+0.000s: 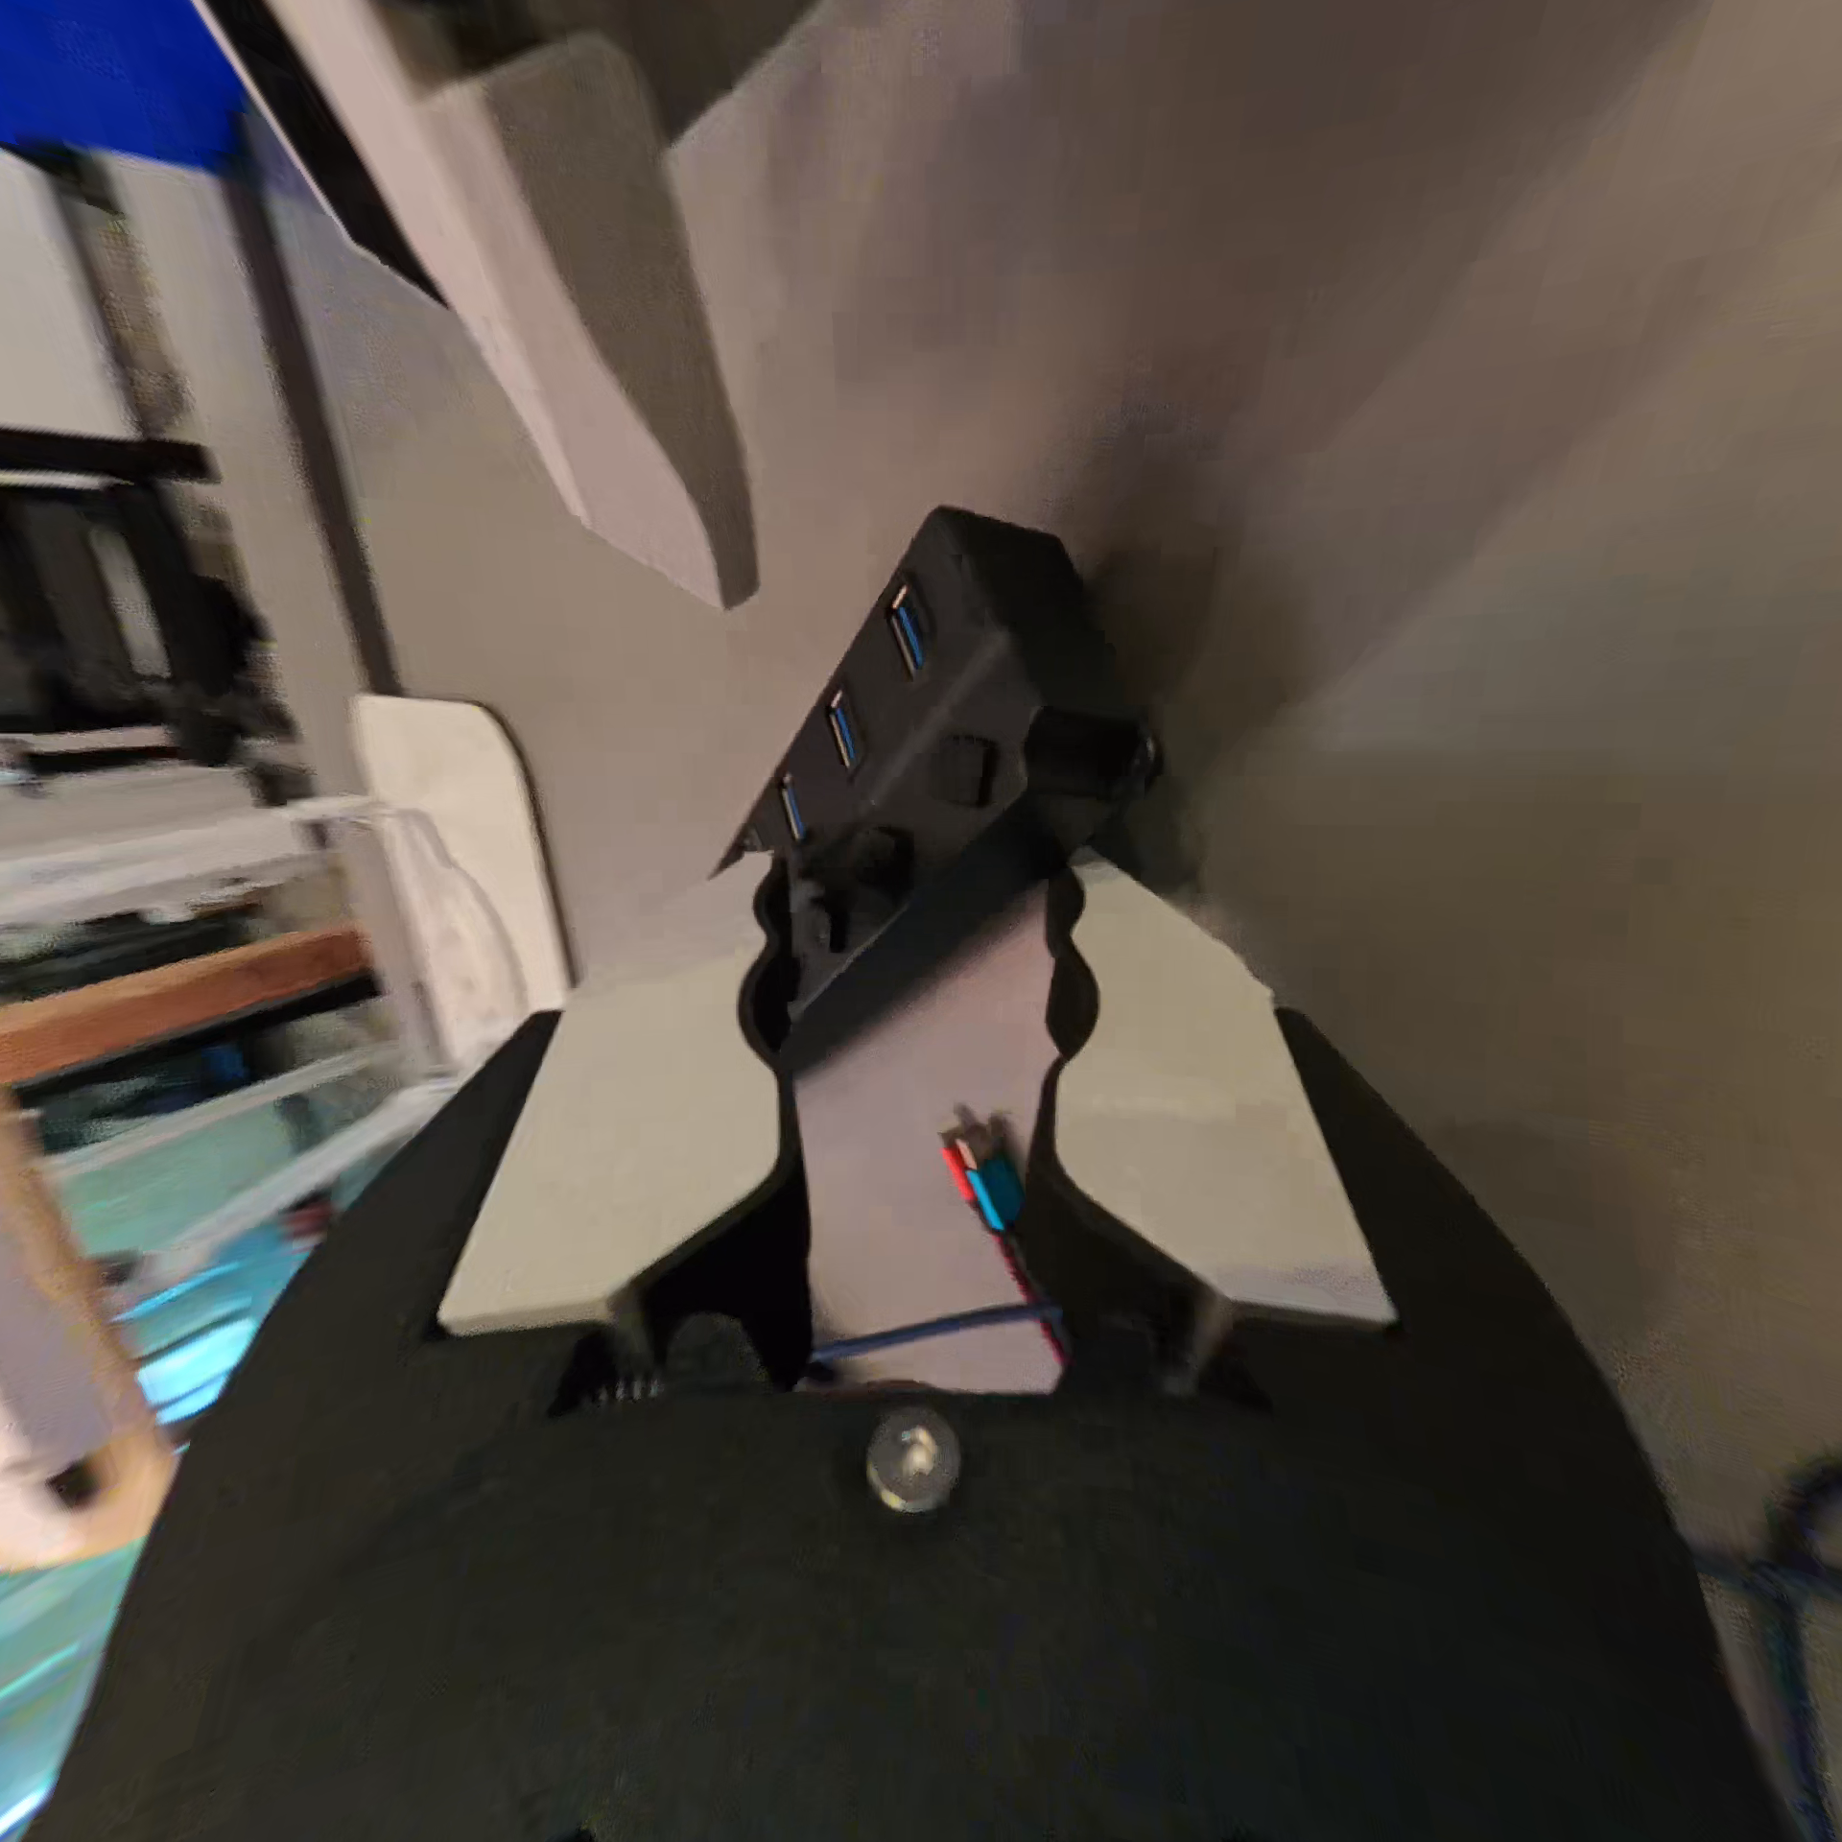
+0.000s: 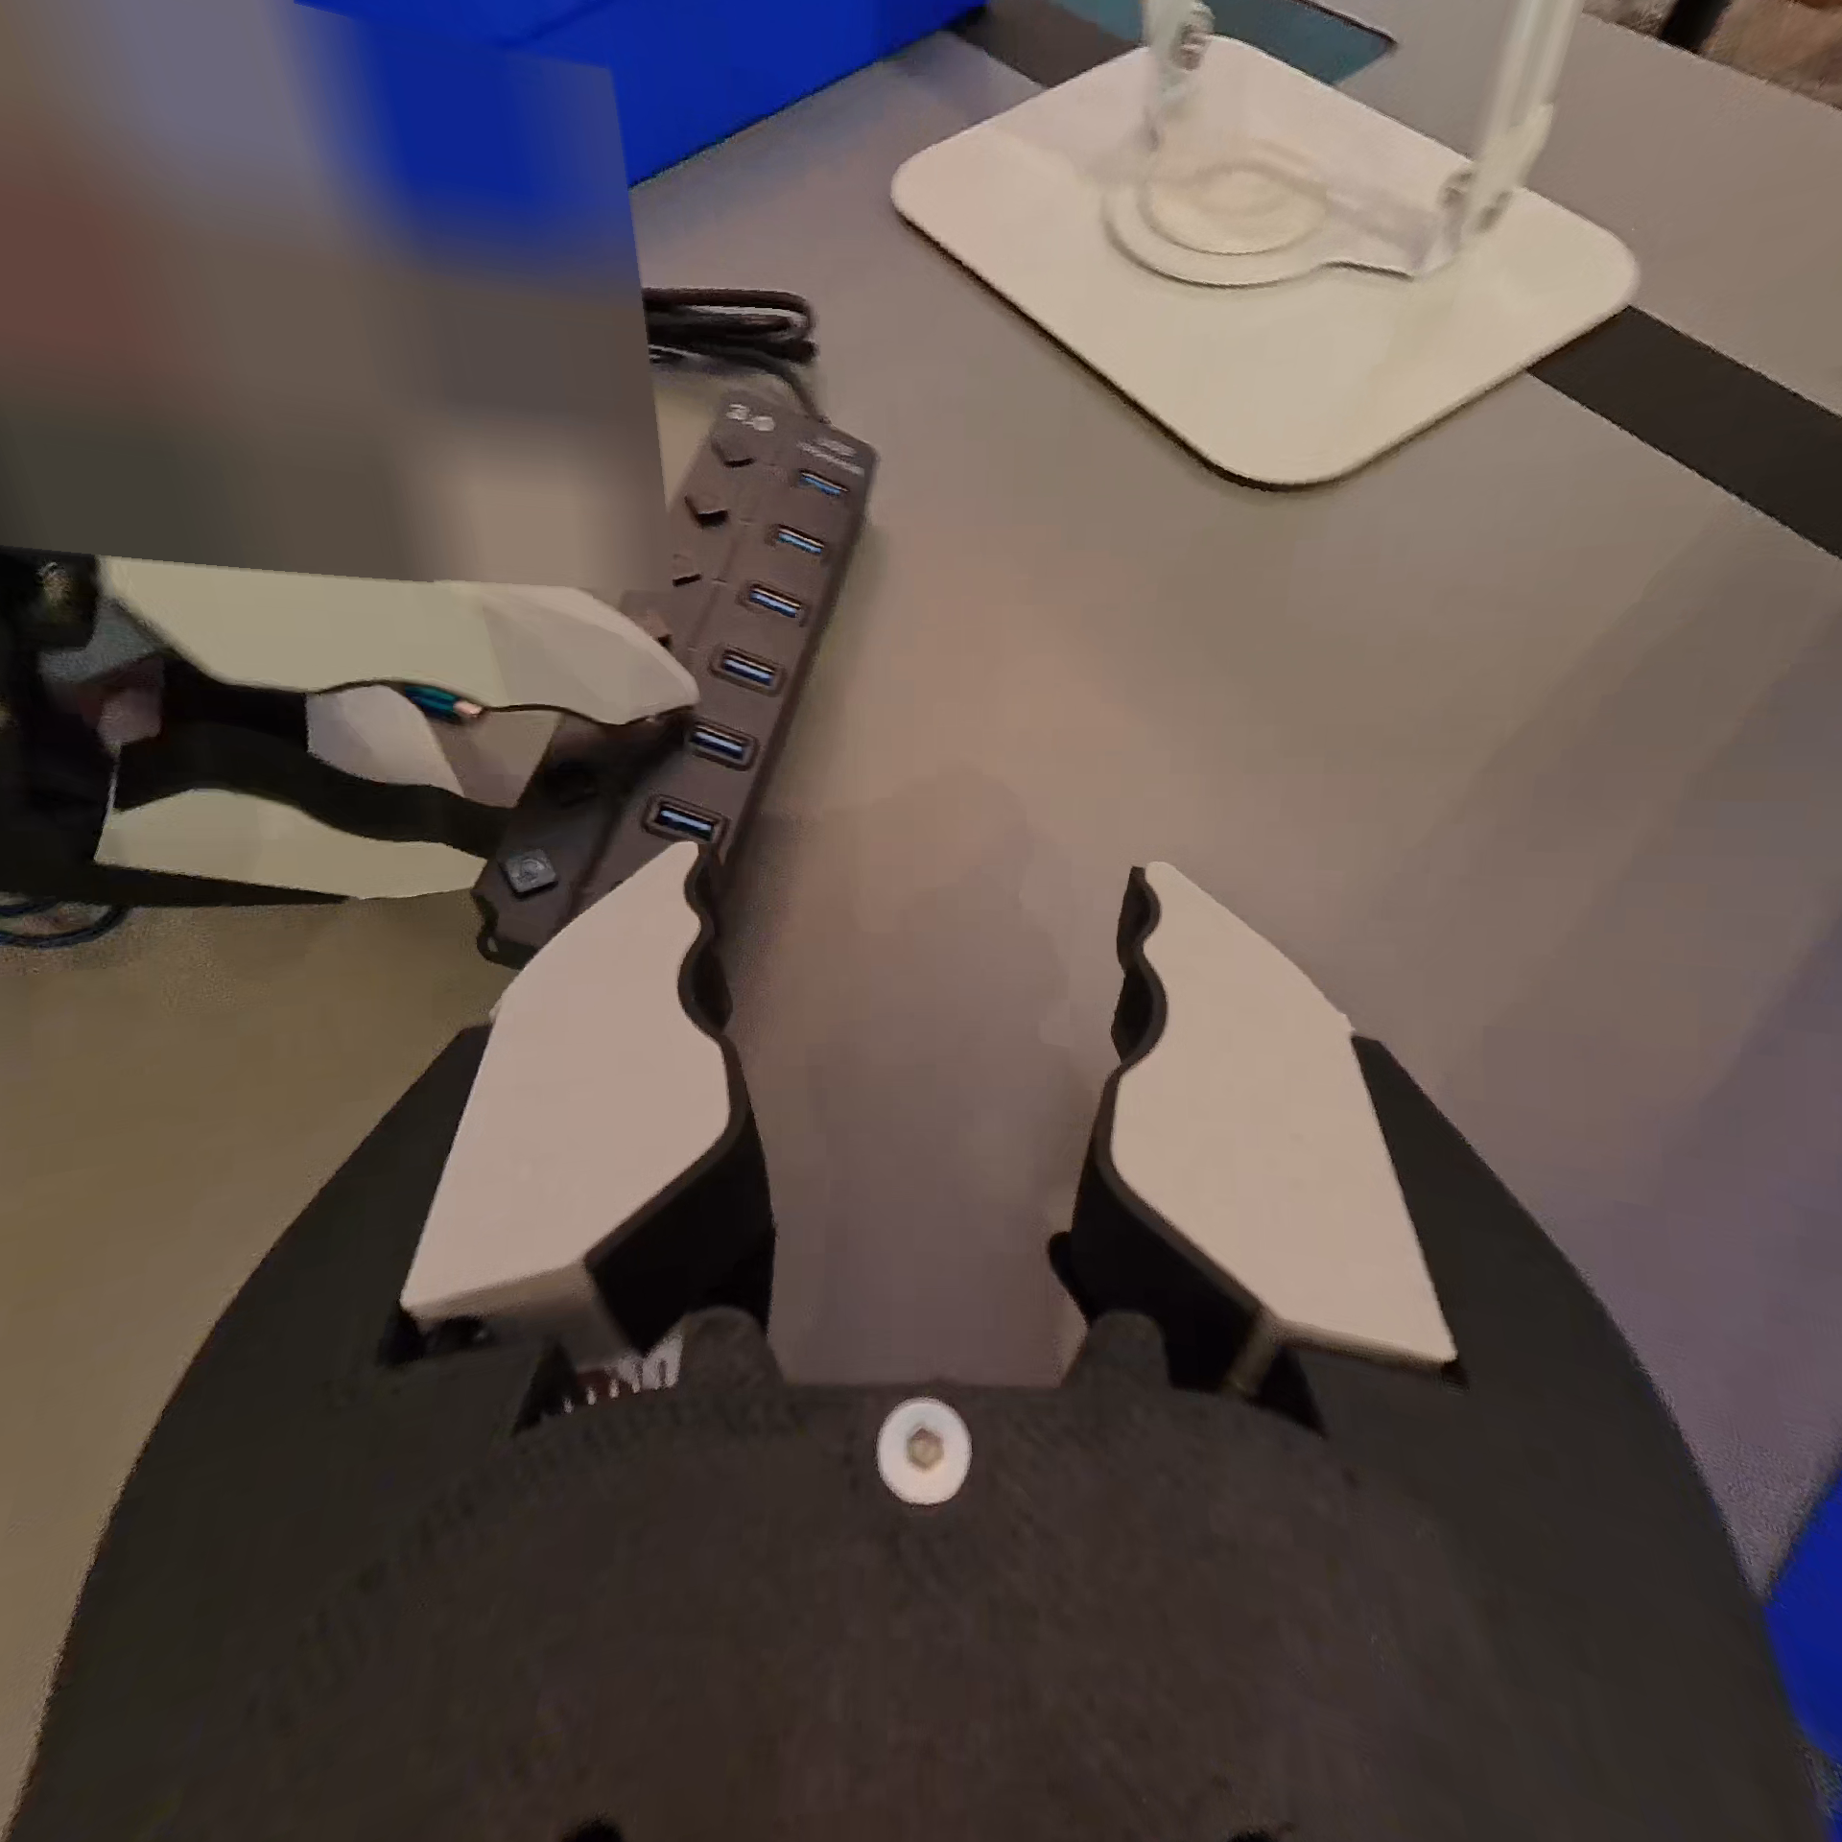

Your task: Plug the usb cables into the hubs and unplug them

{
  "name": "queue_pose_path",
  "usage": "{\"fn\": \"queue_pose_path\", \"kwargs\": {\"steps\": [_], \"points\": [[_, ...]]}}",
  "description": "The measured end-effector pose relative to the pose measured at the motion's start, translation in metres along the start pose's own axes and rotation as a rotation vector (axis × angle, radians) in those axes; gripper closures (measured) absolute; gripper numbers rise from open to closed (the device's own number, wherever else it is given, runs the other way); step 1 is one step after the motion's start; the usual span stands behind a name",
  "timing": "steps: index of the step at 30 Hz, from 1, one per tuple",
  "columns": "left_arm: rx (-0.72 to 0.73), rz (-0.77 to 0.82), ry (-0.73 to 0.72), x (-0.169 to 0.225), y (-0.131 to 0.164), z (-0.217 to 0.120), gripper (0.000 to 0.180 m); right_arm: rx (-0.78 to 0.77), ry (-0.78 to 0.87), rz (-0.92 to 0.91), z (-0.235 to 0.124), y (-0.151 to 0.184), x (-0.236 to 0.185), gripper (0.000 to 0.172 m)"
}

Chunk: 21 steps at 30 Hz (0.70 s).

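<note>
A long black USB hub (image 2: 767, 618) with blue ports lies on the grey table (image 2: 1196, 748). In the left wrist view the hub's (image 1: 957, 698) near end stands between my left gripper's (image 1: 922, 882) spread fingers. Table shows between the hub and the right pad (image 1: 1067, 947). A red and teal USB plug (image 1: 972, 1176) on a thin cable lies loose deep between the jaws; it also shows in the right wrist view (image 2: 444, 703). My right gripper (image 2: 917, 867) is open and empty over bare table just right of the hub, its left fingertip (image 2: 678, 897) beside the hub's near end.
A white stand base (image 2: 1266, 329) sits at the back right and shows in the left wrist view (image 1: 449, 797). The hub's coiled black lead (image 2: 728, 324) lies behind it. A blue box (image 2: 698, 80) stands at the back. My right gripper's finger (image 1: 598, 349) looms above the hub.
</note>
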State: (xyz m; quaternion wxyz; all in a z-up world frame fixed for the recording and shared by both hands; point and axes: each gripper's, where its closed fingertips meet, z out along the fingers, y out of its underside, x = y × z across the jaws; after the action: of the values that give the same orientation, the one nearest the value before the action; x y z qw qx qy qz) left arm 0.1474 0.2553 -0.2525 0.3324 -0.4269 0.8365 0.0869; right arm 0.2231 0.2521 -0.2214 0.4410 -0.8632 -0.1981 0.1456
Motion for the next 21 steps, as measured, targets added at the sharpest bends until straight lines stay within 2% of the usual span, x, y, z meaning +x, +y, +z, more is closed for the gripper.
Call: {"fn": "queue_pose_path", "kwargs": {"steps": [4, 6, 10, 12, 14, 15, 16, 21], "points": [[0.022, -0.112, 0.107, 0.003, 0.015, -0.023, 0.112, -0.005, -0.096, -0.018, 0.008, -0.010, -0.036, 0.102], [0.008, -0.172, 0.118, -0.002, 0.030, -0.034, 0.107, -0.071, -0.126, -0.011, 0.016, -0.006, -0.051, 0.095], [-0.008, -0.274, 0.112, -0.009, 0.061, -0.050, 0.105, -0.259, -0.047, -0.067, 0.036, 0.009, -0.066, 0.086], [-0.011, -0.304, 0.104, -0.010, 0.073, -0.054, 0.105, -0.358, 0.049, -0.115, 0.044, 0.019, -0.063, 0.093], [0.009, -0.334, 0.056, -0.018, 0.079, -0.058, 0.107, -0.414, 0.059, -0.105, 0.052, 0.027, -0.065, 0.096], [0.029, -0.357, 0.042, -0.022, 0.080, -0.059, 0.107, -0.411, 0.039, -0.081, 0.054, 0.026, -0.068, 0.108], [0.046, -0.384, 0.039, -0.024, 0.081, -0.061, 0.108, -0.417, 0.026, -0.071, 0.055, 0.026, -0.069, 0.114], [0.126, -0.499, 0.016, -0.041, 0.082, -0.069, 0.108, -0.372, -0.028, -0.040, 0.059, 0.021, -0.067, 0.117]]}}
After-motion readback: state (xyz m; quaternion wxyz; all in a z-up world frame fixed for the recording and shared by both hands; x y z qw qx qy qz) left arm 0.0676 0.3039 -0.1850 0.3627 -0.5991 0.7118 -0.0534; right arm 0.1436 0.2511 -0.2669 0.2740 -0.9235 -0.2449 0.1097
